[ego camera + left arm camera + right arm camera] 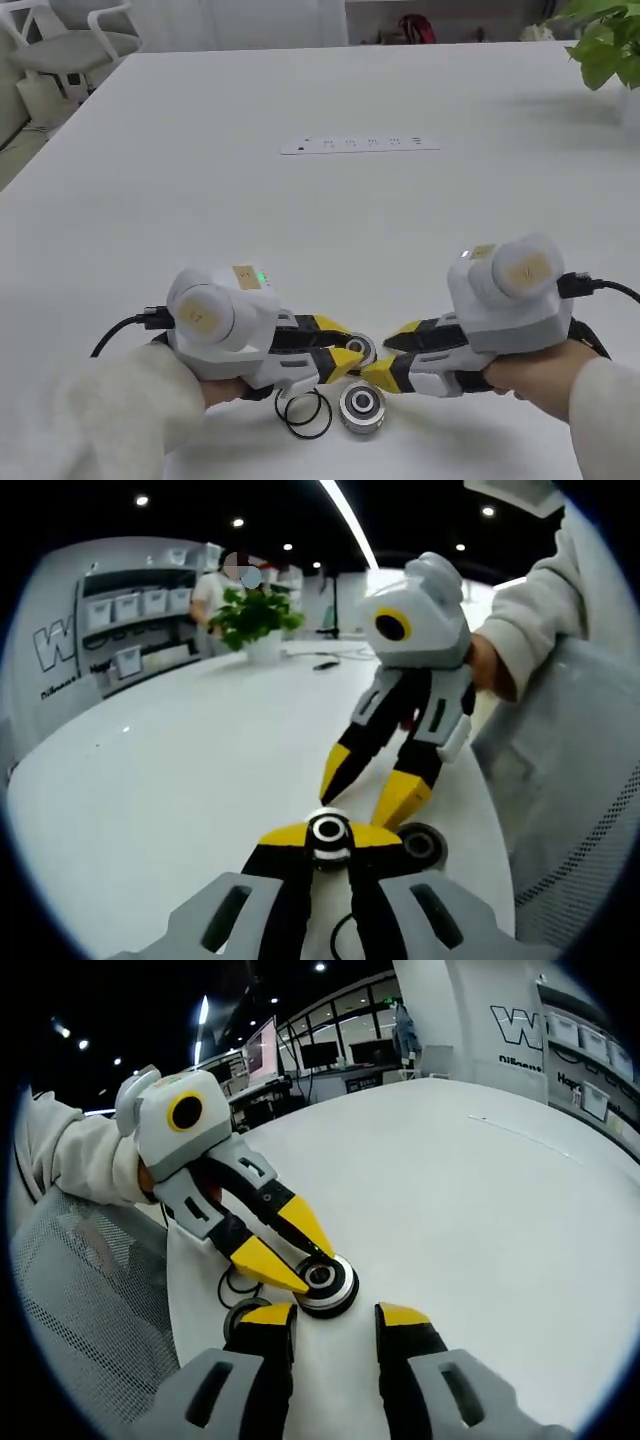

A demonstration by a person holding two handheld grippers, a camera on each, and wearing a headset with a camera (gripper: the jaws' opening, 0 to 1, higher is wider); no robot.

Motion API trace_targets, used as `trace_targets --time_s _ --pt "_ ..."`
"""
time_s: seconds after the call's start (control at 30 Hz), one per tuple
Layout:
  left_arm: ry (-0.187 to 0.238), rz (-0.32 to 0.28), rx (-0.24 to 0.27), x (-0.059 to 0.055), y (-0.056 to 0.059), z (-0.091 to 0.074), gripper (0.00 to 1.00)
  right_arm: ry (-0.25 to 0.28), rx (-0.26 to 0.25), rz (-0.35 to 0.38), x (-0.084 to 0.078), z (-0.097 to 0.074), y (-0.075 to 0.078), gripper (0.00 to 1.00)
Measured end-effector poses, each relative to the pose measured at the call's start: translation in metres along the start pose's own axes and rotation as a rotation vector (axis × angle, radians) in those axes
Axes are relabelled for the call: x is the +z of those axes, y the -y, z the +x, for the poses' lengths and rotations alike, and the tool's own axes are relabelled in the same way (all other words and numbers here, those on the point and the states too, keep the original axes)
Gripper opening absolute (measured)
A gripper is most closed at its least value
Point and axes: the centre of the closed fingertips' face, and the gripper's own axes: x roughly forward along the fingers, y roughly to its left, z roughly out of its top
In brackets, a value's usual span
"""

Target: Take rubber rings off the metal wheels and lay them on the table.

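My left gripper (347, 347) is shut on a small metal wheel (360, 349) just above the white table (320, 220); in the left gripper view the wheel (328, 829) sits between my yellow tips (328, 840). Facing it, my right gripper (386, 352) is open, its fingers (268, 1318) straddling that wheel (327, 1285), which still wears a black ring. A second wheel (361, 405) stands on the table in front of the grippers, also seen as the wheel (421, 842) on the right. Two loose black rubber rings (305, 411) lie beside it.
A white power strip (360, 145) lies mid-table. A potted plant (605, 40) stands at the far right corner, and a white chair (80, 45) is beyond the far left edge. A mesh chair back (570, 810) is close behind the grippers.
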Motion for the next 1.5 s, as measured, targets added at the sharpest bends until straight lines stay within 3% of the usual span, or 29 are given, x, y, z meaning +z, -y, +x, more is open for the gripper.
trace_targets --time_s 0.1,0.33,0.63,0.73,0.93,1.07,1.13,1.5 --pt "0.000 0.000 0.000 0.000 0.000 0.000 0.14 0.021 0.010 -0.004 0.003 0.001 -0.003 0.26" --pt "0.001 -0.001 0.001 0.000 0.000 0.000 0.14 0.000 0.012 -0.083 0.000 0.004 -0.006 0.19" --pt "0.003 -0.004 0.004 0.000 -0.001 0.000 0.14 -0.015 0.016 -0.095 -0.001 0.002 -0.005 0.13" --pt "0.004 -0.007 0.005 0.000 -0.001 -0.001 0.14 -0.015 -0.006 -0.103 -0.001 0.000 0.001 0.00" --pt "0.004 -0.008 0.007 0.000 -0.001 -0.001 0.14 -0.019 -0.006 -0.088 -0.002 0.001 0.000 0.00" --pt "0.003 -0.008 0.006 0.000 0.000 -0.001 0.14 -0.018 -0.030 -0.032 0.000 -0.001 0.006 0.00" --pt "0.003 -0.007 0.006 0.000 0.000 -0.001 0.14 -0.010 -0.037 0.030 0.000 -0.002 0.009 0.00" --pt "0.001 -0.009 0.007 0.000 0.000 -0.001 0.14 0.044 -0.018 0.226 0.008 -0.006 0.012 0.00"
